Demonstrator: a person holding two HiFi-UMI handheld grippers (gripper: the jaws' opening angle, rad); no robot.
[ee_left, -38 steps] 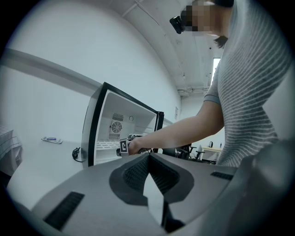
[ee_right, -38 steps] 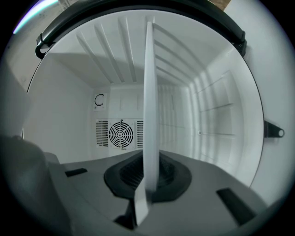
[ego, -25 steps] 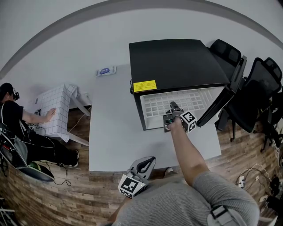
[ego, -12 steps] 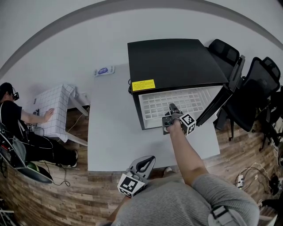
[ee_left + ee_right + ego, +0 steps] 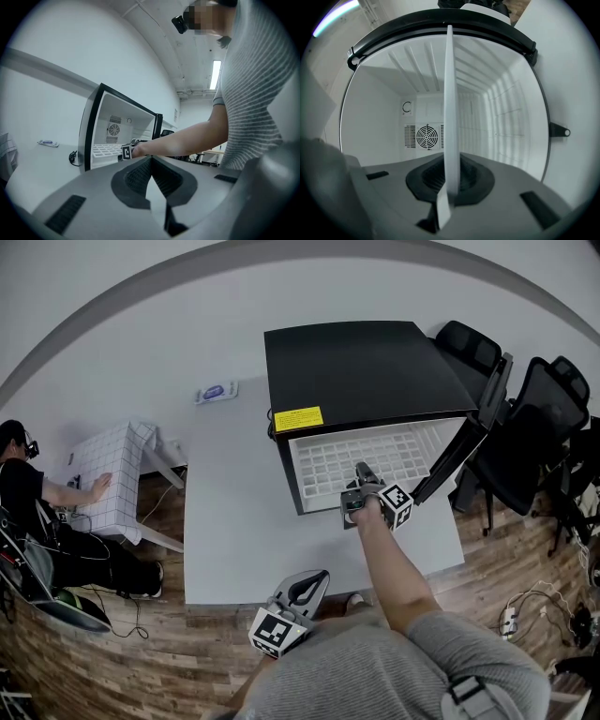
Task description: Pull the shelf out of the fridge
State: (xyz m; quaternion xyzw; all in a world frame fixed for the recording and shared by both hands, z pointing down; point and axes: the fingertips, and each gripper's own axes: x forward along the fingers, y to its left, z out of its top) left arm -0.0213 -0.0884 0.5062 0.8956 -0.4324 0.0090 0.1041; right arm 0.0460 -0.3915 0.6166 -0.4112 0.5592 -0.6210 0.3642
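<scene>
**Q:** When you look along the right gripper (image 5: 450, 187), what are its fingers (image 5: 423, 180) actually doing?

**A:** They're clenched on the near edge of the white shelf (image 5: 450, 93). It runs edge-on between them, and its far end goes back into the fridge (image 5: 366, 371). From the head view, the grid part sits at the open front of the black fridge. The fridge stands on the grey counter (image 5: 234, 521) with its door (image 5: 459, 451) swung open on the right.

**Q:** ok, and the left gripper (image 5: 151, 161)?

**A:** Its fingers are pressed together with nothing between them. It hangs at the counter's near edge by the person's body, well apart from the fridge.
</scene>
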